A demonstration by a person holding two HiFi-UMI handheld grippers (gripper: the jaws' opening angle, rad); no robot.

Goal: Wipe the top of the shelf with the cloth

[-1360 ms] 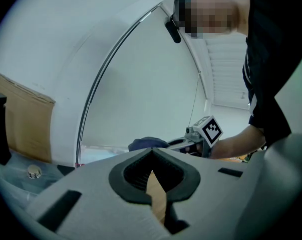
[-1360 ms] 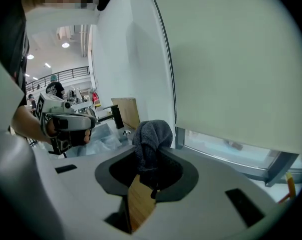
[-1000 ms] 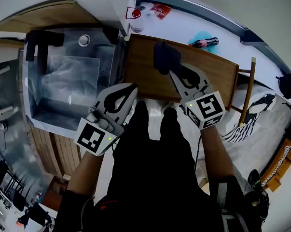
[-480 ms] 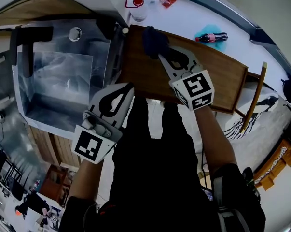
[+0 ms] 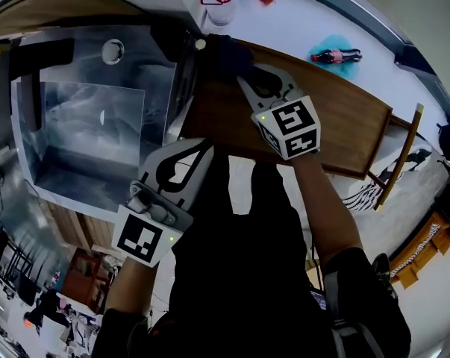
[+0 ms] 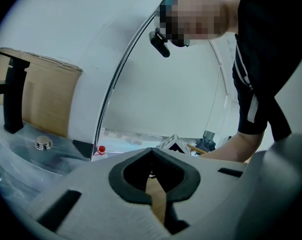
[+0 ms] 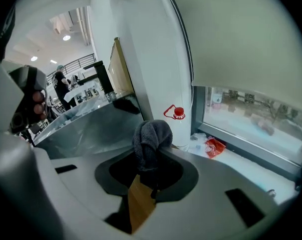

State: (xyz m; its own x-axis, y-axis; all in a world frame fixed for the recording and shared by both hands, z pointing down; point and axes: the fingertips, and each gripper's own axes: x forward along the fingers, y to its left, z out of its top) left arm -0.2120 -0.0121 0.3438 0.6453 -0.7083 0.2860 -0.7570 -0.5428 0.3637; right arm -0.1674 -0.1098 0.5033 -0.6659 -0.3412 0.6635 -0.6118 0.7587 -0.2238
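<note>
Cloth [image 7: 152, 134], dark grey and bunched, sits pinched between the closed tips of the right gripper [image 7: 153, 151], with a rounded wad sticking out past them. In the head view it is pressed on the far left corner of the wooden shelf [image 5: 336, 118]. There the right gripper [image 5: 243, 77] covers part of the cloth [image 5: 223, 54], so how much of it touches the wood is hard to tell. The left gripper [image 6: 151, 150] has its jaws together on nothing, with only a slit of wood showing behind them. It hangs off the shelf's near edge, beside the person's dark trousers [image 5: 239, 259], which hide part of that edge. Left of the shelf is a metal sink [image 5: 83, 125], its basin under a wrinkled clear film, with a black faucet [image 6: 13, 99] at its rim. A white bottle with a red cap [image 7: 178, 114] stands on the white sill just beyond the cloth, a red wrapper [image 7: 213, 145] near it. A cola bottle [image 5: 335, 54] lies further right on a teal patch.
</note>
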